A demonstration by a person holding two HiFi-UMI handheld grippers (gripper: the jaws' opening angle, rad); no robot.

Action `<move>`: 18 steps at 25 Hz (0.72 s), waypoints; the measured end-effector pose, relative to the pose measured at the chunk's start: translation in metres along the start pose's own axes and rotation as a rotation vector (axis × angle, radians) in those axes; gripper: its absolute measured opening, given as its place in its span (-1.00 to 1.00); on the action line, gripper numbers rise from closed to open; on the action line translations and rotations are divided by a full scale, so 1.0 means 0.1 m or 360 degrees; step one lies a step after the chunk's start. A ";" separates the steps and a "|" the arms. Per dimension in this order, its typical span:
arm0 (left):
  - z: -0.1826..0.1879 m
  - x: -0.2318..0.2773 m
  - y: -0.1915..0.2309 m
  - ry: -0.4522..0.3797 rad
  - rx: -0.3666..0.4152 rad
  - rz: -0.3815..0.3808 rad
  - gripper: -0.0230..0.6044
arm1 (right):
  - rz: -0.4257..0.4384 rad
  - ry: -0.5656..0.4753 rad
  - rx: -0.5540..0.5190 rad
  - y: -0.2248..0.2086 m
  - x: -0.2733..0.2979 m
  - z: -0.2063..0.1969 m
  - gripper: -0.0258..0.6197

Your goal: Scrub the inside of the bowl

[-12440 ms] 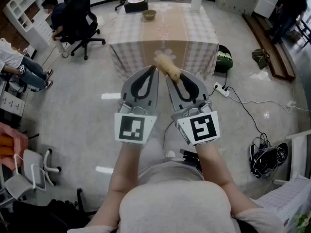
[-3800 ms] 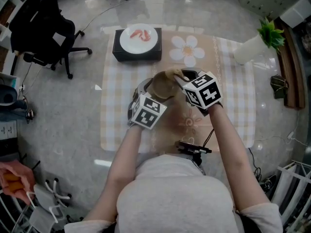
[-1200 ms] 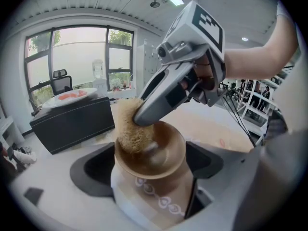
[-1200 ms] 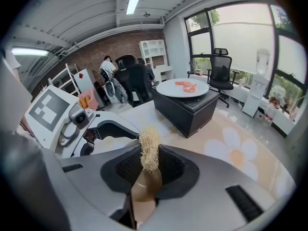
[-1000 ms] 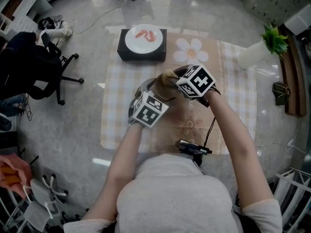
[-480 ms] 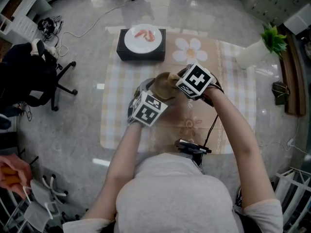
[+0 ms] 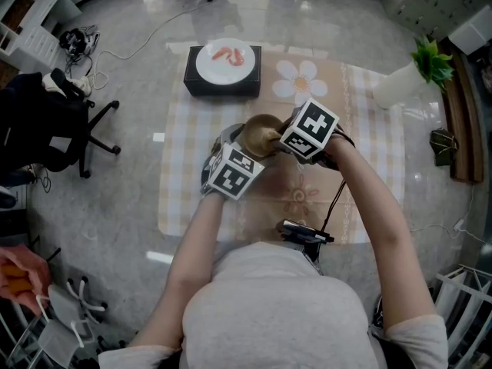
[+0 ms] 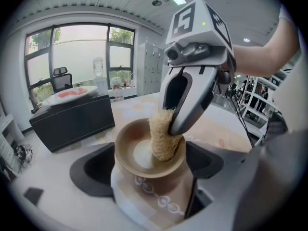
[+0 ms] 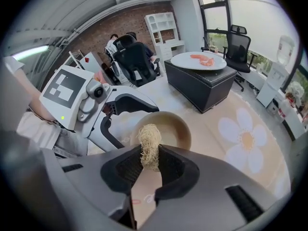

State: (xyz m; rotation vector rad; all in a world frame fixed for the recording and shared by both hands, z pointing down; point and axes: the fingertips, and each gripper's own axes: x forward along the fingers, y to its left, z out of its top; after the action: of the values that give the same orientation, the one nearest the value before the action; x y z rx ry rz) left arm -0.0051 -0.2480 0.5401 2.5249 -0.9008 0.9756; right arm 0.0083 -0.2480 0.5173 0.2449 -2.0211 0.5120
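my left claw clamps the bowl steady so my right claw, pinching the scrubber, seemingly presses its 3 o'clock wall.

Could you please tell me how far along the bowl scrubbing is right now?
Done: the left tool clamps the bowl, and the right tool grips the loofah scrubber. In hand: the scrubber's end presses on the bowl's inner wall. Left: the rest of the scrubbing; how much is already clean, I cannot tell.

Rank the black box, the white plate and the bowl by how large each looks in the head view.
1. black box, largest
2. white plate, resting on that box
3. bowl, smallest, though partly covered
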 end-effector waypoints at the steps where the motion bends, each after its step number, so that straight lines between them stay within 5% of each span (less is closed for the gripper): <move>1: 0.00 0.00 0.00 0.0001 0.0000 0.0000 0.47 | 0.0022 -0.0004 0.0002 0.03 0.01 0.01 -0.66; 10: 0.01 -0.01 -0.01 0.0005 0.0007 -0.0006 0.47 | 0.0178 -0.0133 0.0067 0.18 0.10 0.11 -0.67; 18: 0.00 0.00 -0.01 0.0011 0.0008 -0.0006 0.47 | 0.0091 -0.0291 0.0132 0.05 0.16 0.24 -0.66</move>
State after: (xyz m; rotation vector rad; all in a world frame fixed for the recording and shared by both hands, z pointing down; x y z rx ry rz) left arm -0.0048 -0.2473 0.5398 2.5249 -0.8927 0.9864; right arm -0.0206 -0.2537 0.5202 0.2941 -2.1921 0.6295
